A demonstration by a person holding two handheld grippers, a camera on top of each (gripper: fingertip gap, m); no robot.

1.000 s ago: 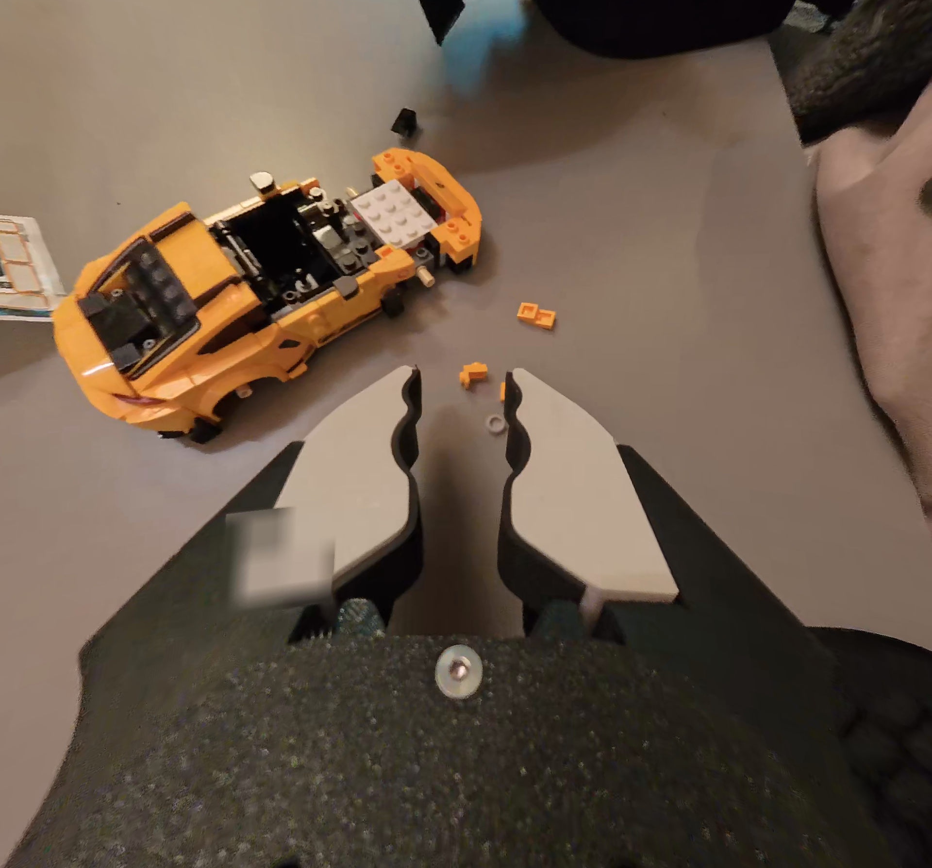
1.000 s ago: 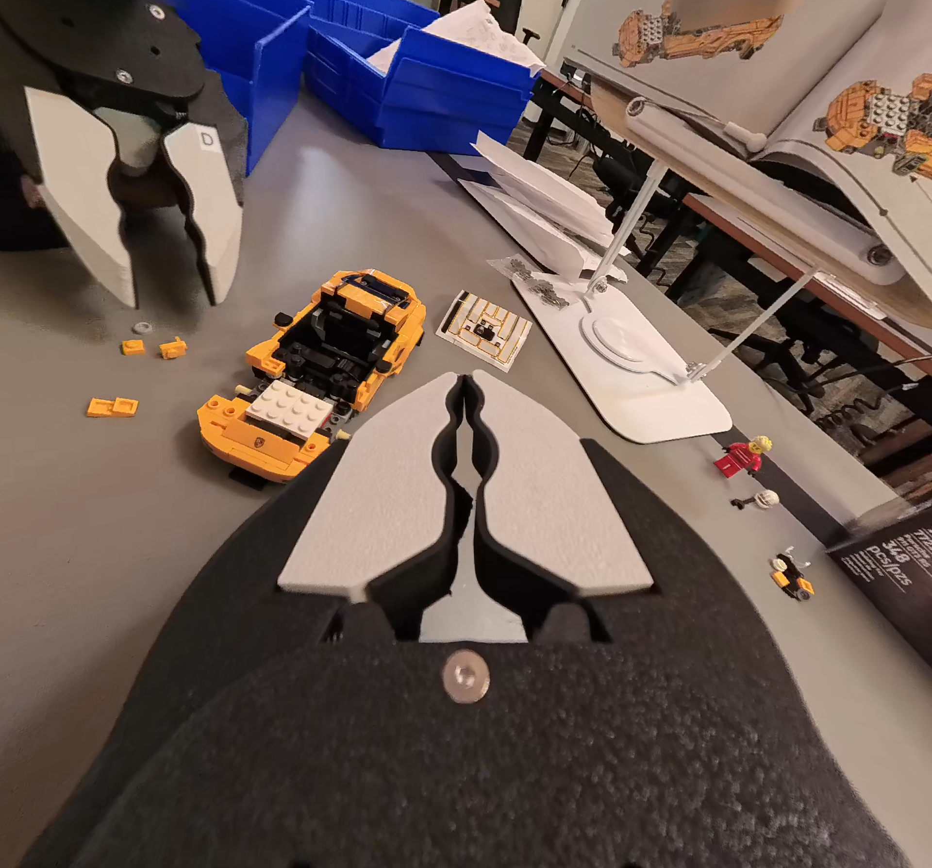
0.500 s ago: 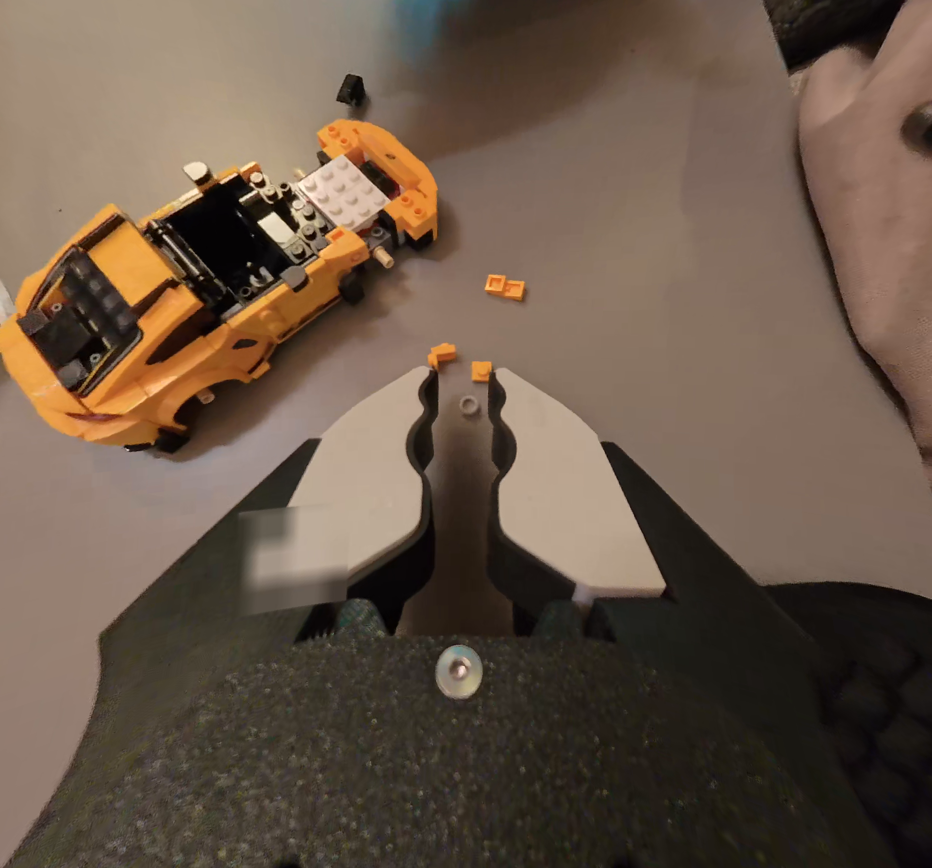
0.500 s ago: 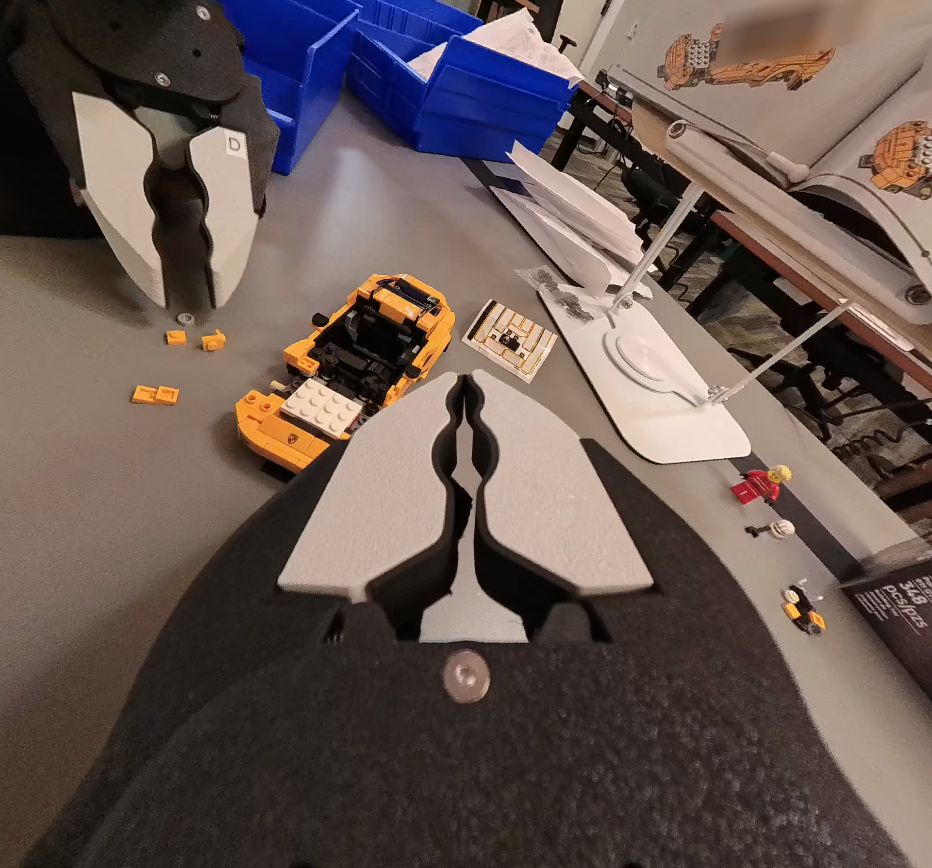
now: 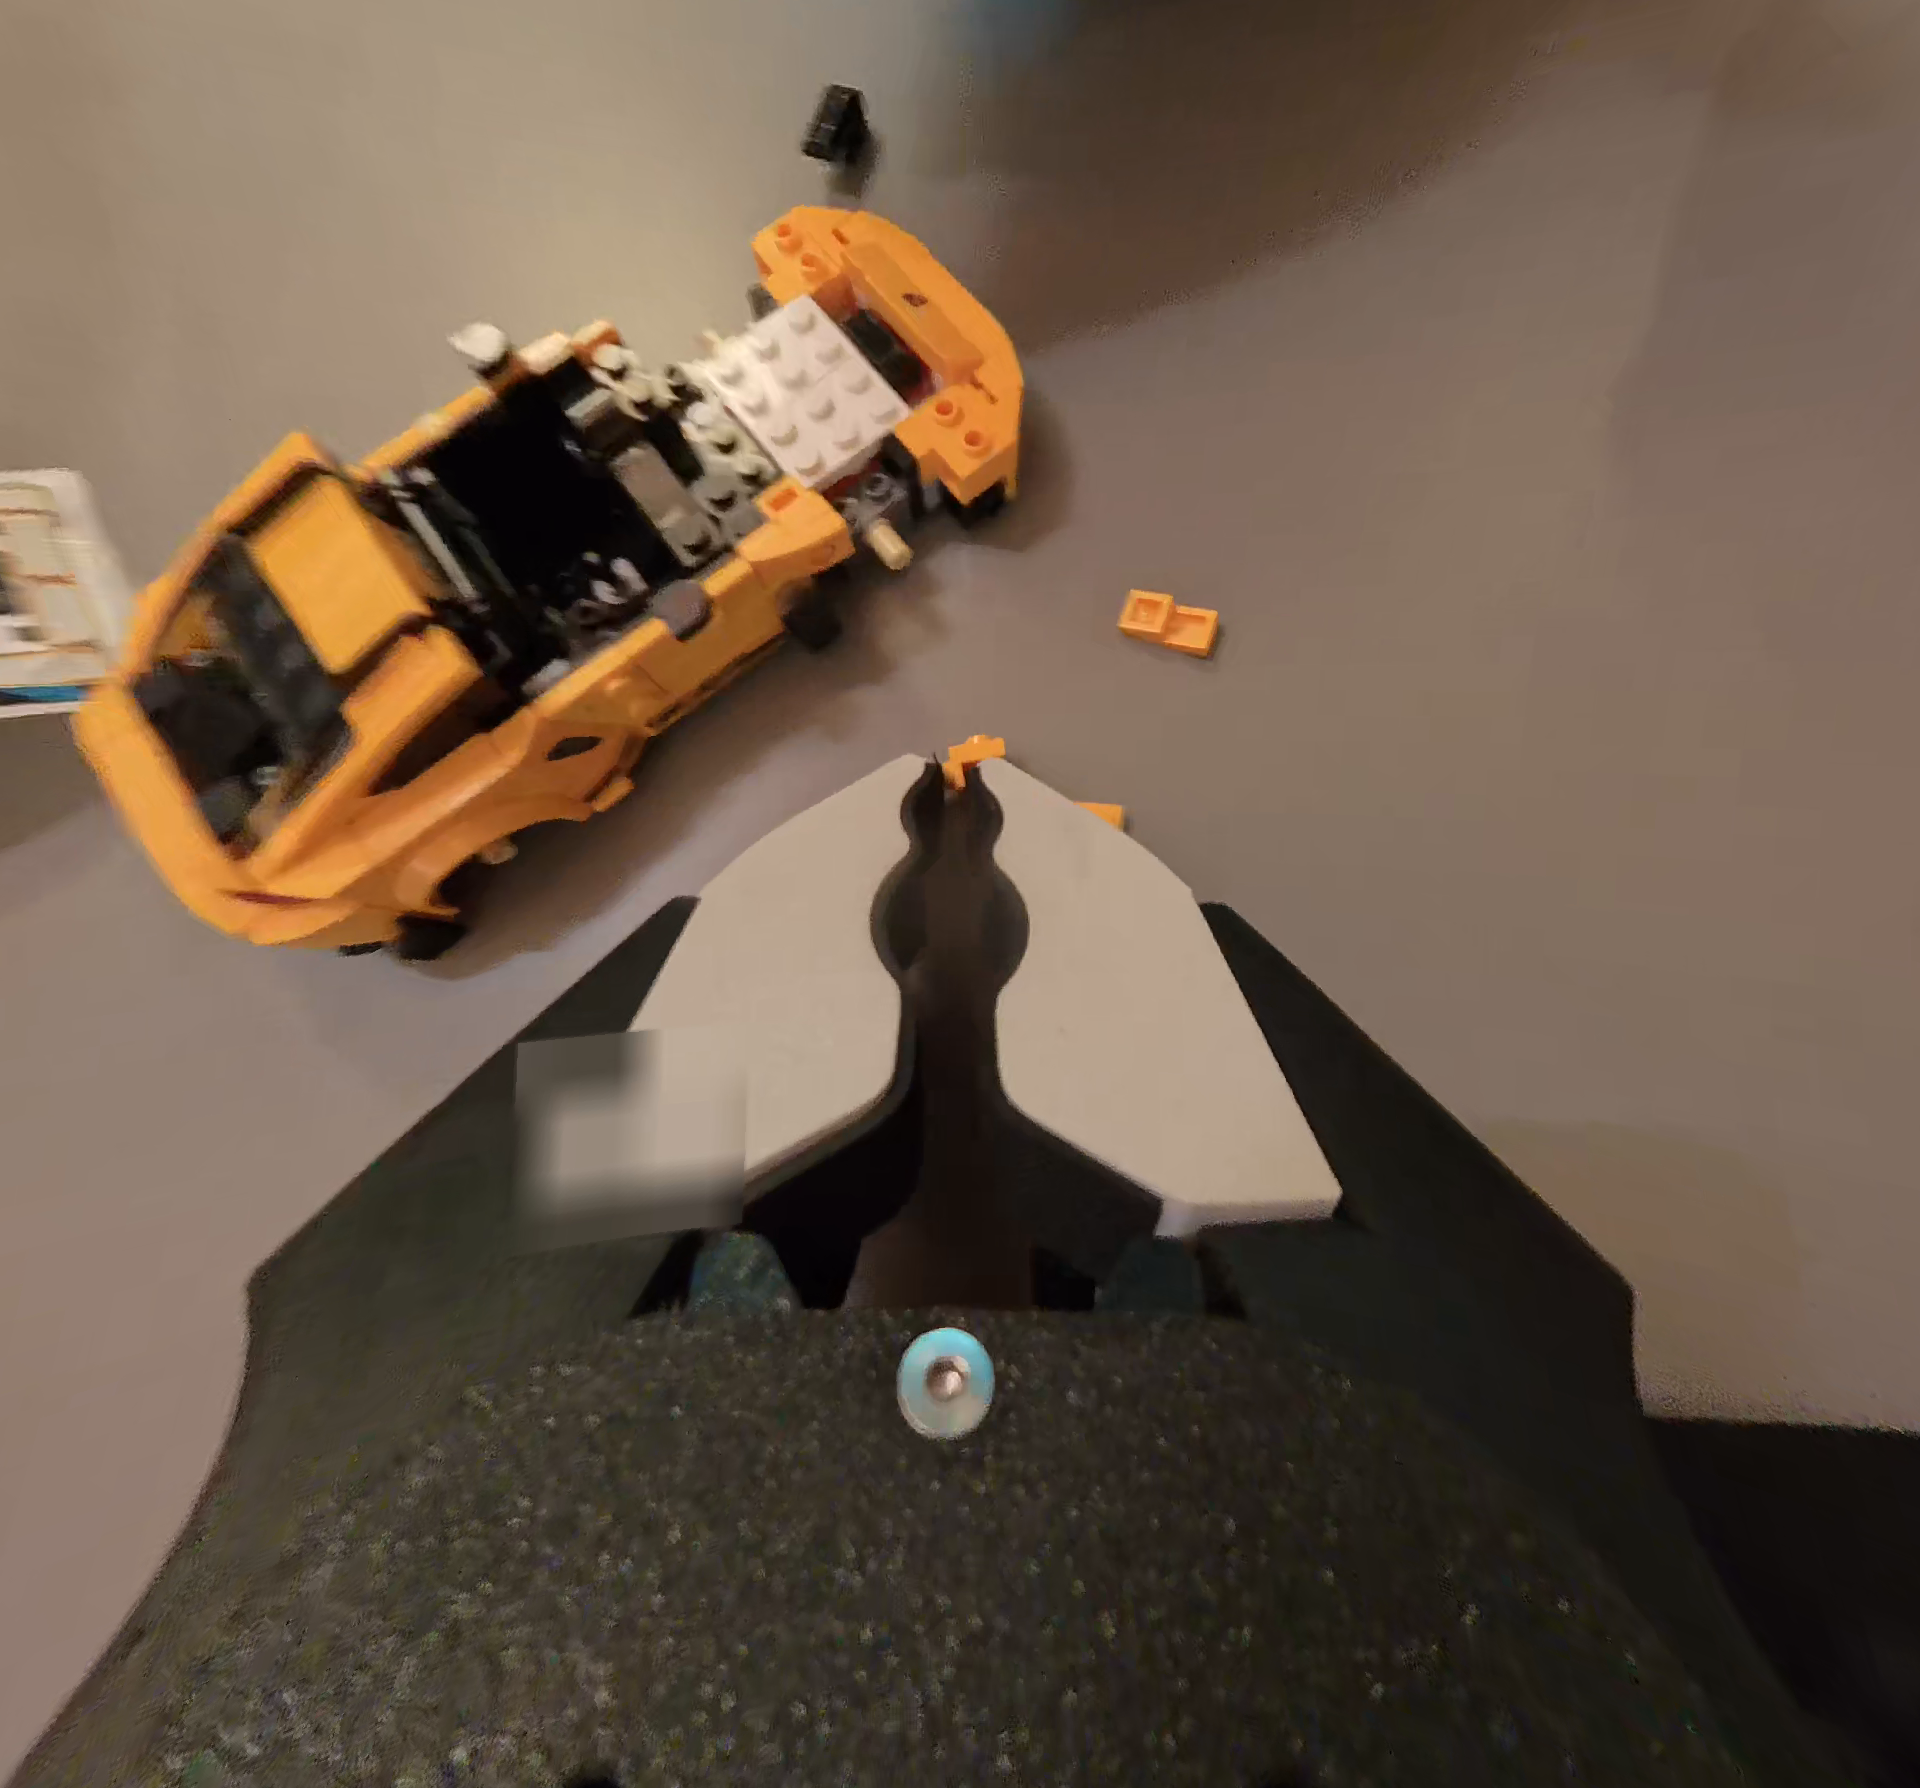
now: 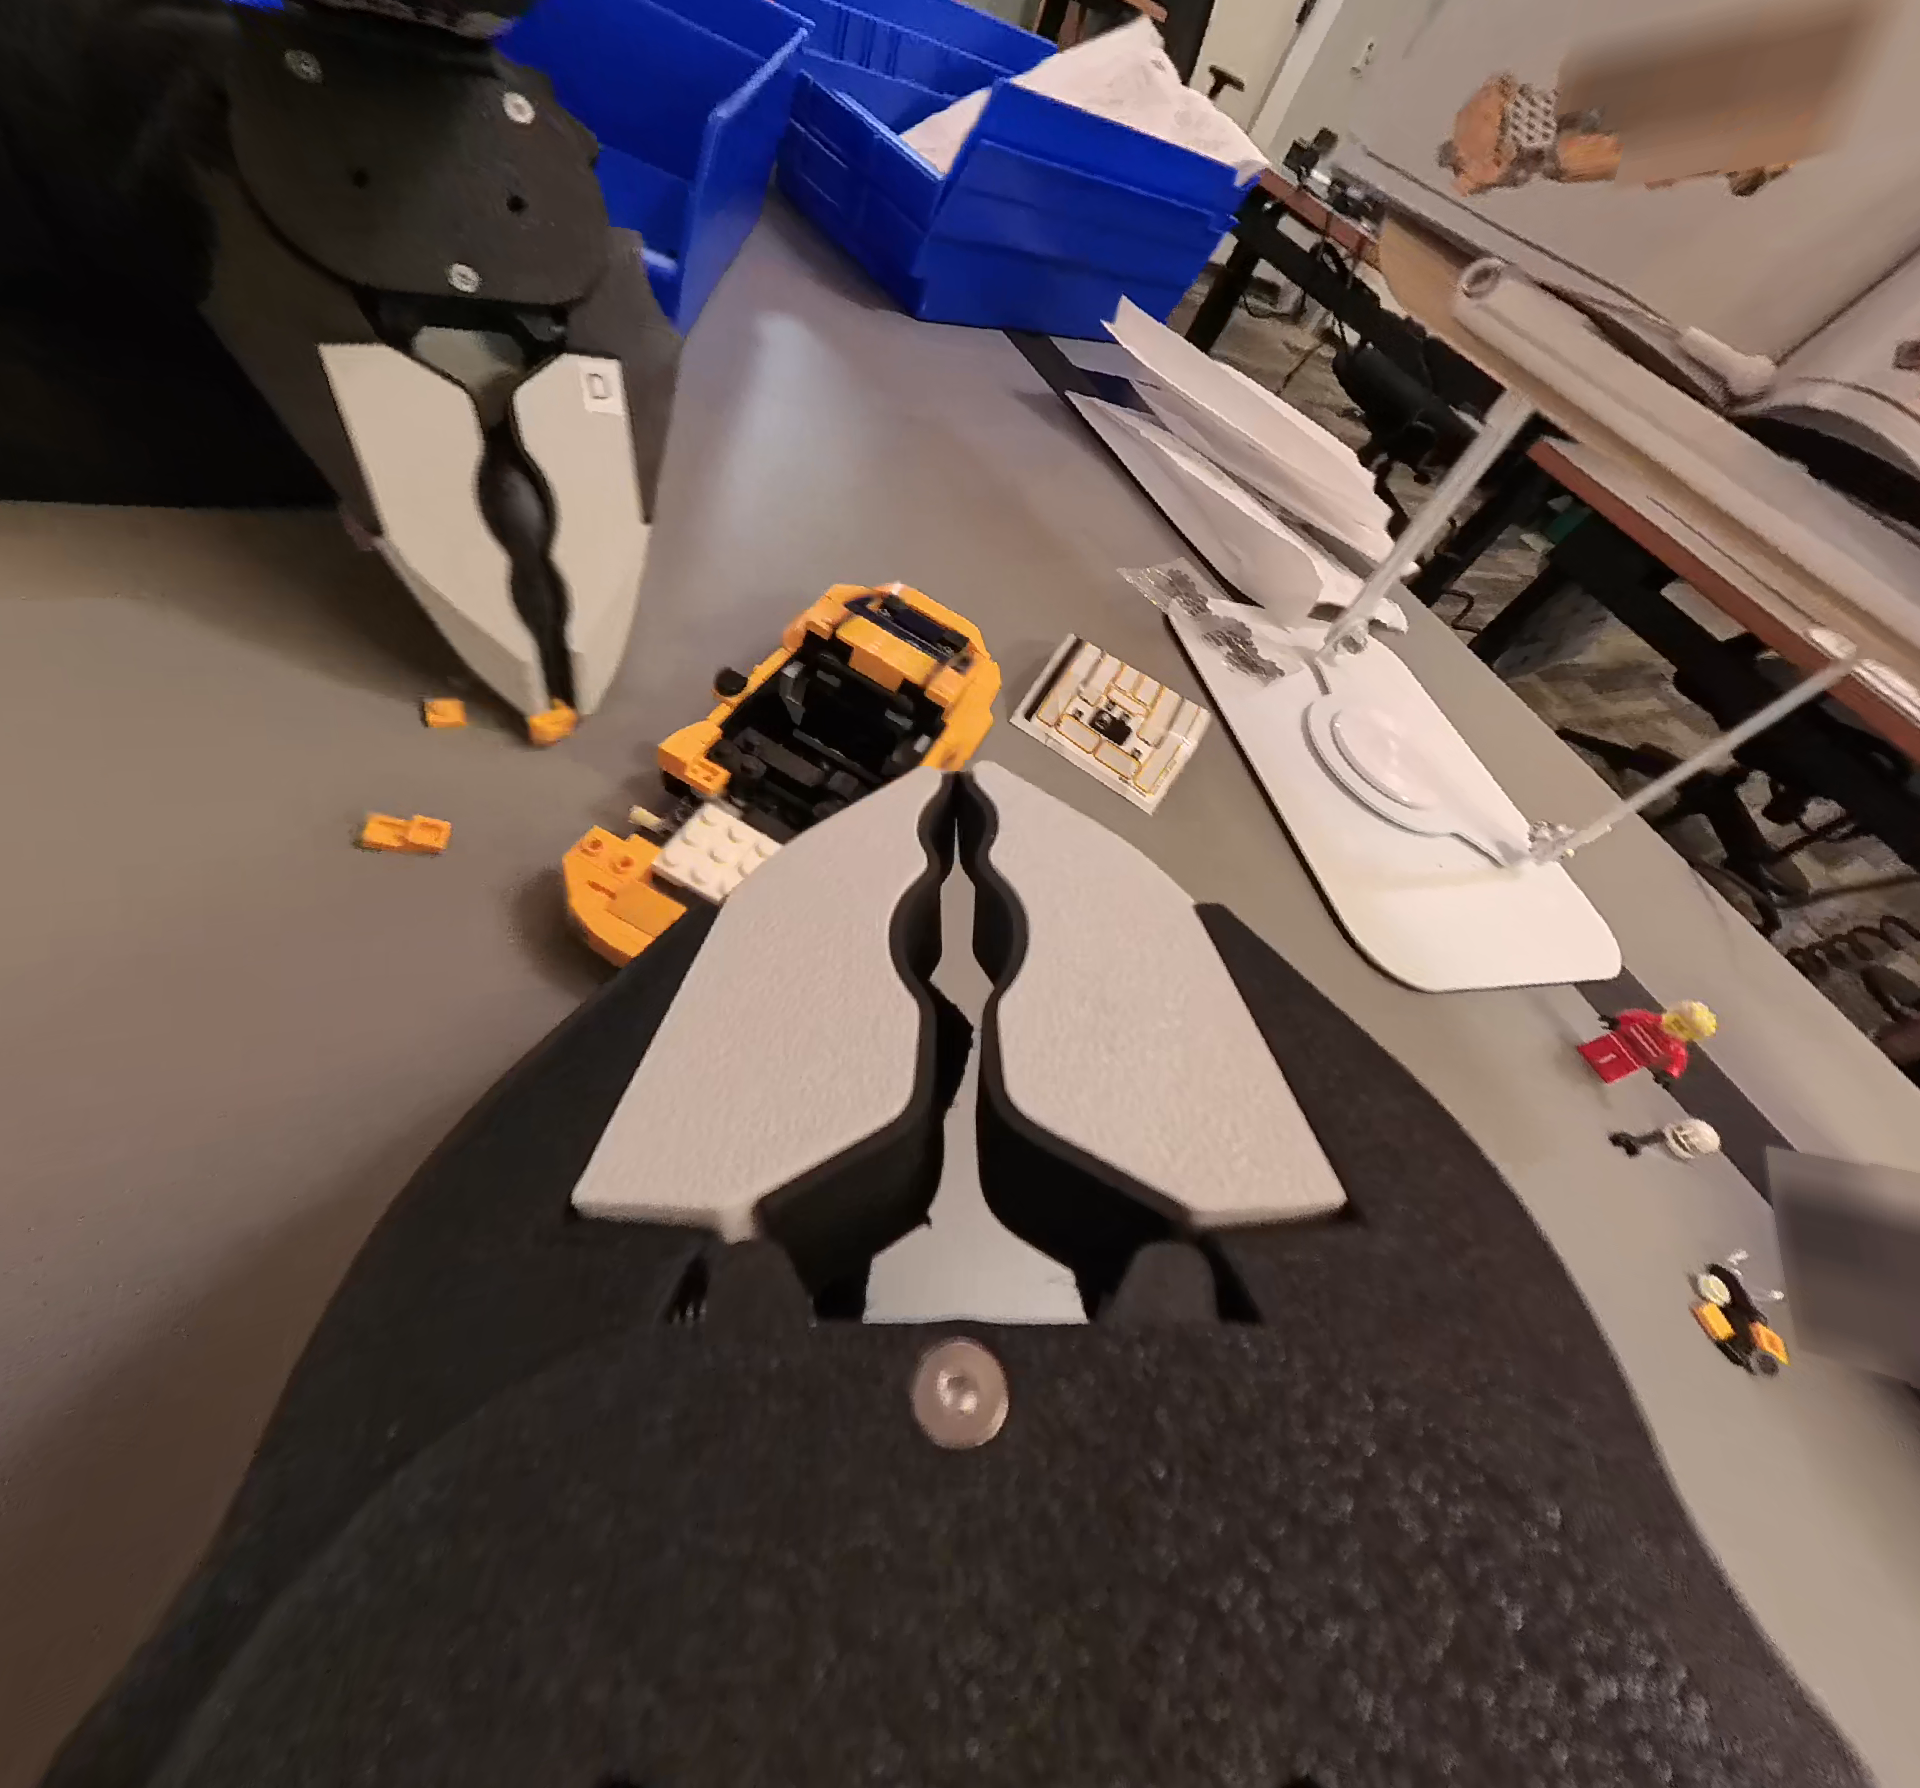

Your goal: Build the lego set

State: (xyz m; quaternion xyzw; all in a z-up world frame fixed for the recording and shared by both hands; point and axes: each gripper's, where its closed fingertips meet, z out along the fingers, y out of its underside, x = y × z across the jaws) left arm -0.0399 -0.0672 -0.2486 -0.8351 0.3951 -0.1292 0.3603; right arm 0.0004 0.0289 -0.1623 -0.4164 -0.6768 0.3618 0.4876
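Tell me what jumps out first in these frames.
The half-built orange lego car sits mid-table with its cabin open and a white studded plate at one end. Just beside it, the left tongs are shut on a small orange piece, tips down at the table. Blue bins line the far edge, and the right tongs are closed and empty.

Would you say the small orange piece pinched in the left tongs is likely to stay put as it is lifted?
Probably not securely. The small orange piece is caught only at the very tips of the left tongs, so it may twist or pop out. It looks like stiff, smooth plastic, likely light and slippery. Dropped on the grey table, it would probably skitter.
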